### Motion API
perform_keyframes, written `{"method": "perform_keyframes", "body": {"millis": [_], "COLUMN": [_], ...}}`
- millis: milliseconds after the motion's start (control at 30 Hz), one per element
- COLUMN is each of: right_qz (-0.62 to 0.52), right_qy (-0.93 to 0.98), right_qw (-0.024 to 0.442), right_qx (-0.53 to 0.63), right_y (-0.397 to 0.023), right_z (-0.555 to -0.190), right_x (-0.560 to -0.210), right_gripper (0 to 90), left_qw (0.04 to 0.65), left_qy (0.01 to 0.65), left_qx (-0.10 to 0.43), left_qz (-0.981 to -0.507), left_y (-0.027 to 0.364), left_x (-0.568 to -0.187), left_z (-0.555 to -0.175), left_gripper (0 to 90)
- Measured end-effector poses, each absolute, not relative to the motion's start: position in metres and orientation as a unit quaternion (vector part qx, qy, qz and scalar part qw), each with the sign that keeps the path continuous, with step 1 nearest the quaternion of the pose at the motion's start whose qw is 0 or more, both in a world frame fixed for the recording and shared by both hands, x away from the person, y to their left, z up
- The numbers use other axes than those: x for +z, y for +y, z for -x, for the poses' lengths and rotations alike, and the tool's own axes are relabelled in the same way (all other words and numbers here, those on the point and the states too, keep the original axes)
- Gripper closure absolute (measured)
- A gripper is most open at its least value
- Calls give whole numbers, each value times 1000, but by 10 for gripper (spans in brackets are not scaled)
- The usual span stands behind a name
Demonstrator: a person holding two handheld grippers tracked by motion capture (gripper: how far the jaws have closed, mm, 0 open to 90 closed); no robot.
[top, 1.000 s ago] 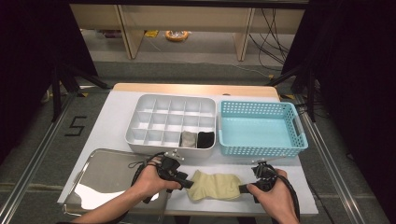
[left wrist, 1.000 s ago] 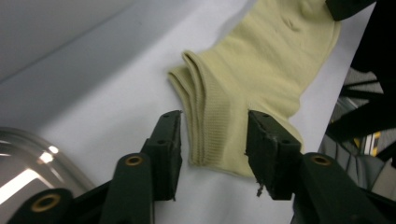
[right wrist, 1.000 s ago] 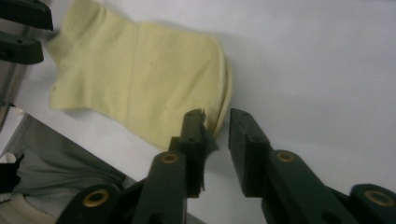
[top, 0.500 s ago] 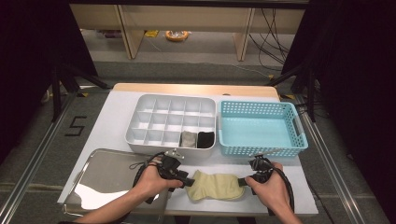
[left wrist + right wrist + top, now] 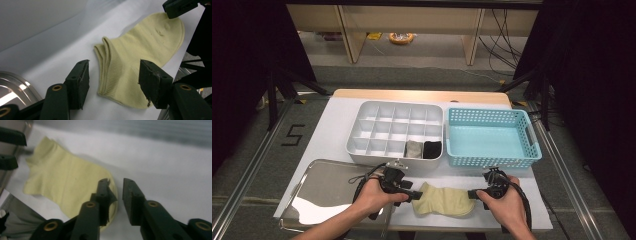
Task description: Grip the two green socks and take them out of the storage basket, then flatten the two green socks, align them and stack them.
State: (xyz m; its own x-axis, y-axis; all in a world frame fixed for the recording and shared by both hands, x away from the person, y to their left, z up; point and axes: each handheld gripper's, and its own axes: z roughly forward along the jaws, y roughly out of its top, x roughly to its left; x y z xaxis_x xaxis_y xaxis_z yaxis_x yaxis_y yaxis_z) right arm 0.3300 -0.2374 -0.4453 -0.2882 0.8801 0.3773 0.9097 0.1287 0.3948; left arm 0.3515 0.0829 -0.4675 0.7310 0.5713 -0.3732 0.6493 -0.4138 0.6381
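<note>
Right — sock (image 5: 443, 200) lies flat on the white mat (image 5: 337, 125) at the near edge, between my two claws, long axis running left-right across the table. Cuff end points at my left claw (image 5: 412, 195), toe end at my right claw (image 5: 476, 193).

Left claw (image 5: 113, 82): jaws have just been opening, now stand wide apart w/ the cuff lying between them, pads not pressing on it. Right claw (image 5: 115, 202): jaws have also just been opening, now a narrow gap — toe edge sits under and beside the left-hand jaw in the right gripper view, nothing pinched as far as I can tell.

So nothing's held. Each claw is about equally near its own end; next grab, I'd judge, is cuff w/ left, toe w/ right. Divider box (image 5: 377, 122) w/ two socks already in it sits just behind, blue basket (image 5: 492, 155) beside that, tray (image 5: 322, 190) under my left hand.
</note>
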Motion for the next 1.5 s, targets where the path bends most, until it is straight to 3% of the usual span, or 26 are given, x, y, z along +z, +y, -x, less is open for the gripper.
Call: {"method": "perform_keyframes", "body": {"millis": [200, 400, 1333, 1500], "right_qz": [591, 585, 596, 589], "right_qy": [-747, -747, -736, -741], "right_qw": [-21, -35, -28, -42], "right_qx": [-303, -314, -321, -318], "right_y": [-246, -247, -248, -250], "right_z": [-334, -334, -334, -334], "right_x": [-440, -446, -446, -446], "right_gripper": [671, 665, 653, 653], "left_qw": [424, 430, 422, 398], "left_qy": [360, 356, 367, 355], "left_qx": [-32, -34, -30, -21], "left_qz": [-830, -829, -829, -846], "left_y": [88, 89, 88, 83], "left_x": [-465, -466, -465, -468], "left_z": [-348, -343, -342, -342], "left_gripper": [402, 393, 392, 443]}}
